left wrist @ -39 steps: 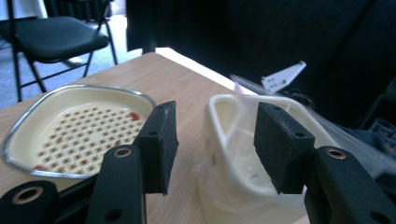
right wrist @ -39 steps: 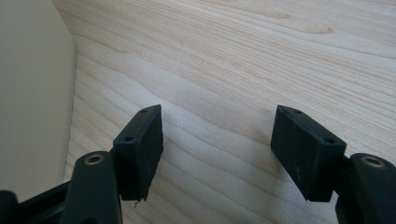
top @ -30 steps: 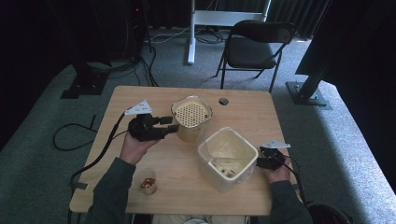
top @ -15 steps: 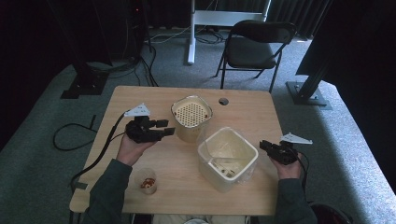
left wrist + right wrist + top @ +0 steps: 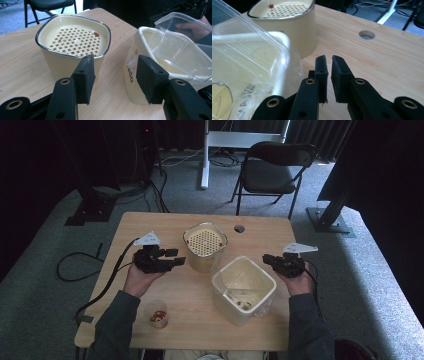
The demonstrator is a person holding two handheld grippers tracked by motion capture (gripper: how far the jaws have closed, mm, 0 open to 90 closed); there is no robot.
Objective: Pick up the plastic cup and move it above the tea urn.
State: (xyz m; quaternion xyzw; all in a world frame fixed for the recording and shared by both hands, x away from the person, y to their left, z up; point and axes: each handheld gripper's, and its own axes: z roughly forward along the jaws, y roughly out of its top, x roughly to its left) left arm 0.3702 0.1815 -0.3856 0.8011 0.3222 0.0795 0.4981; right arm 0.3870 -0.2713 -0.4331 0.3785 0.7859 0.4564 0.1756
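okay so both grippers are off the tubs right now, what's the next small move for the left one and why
Probably ease the left hand-held gripper forward to the perforated cream container. Its jaws stand open, empty, just short of the container's near wall. The right hand-held gripper, jaws nearly closed and empty, sits beside the square tub, where a clear plastic lid leans.

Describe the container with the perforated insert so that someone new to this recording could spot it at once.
On the wooden table, look near the far edge, just left of the round cable hole. There stands the cream tub with the perforated insert, its top a grid of small holes inside a metallic rim. The square bucket nearer the person is open-topped with a clear lid tilted in it.
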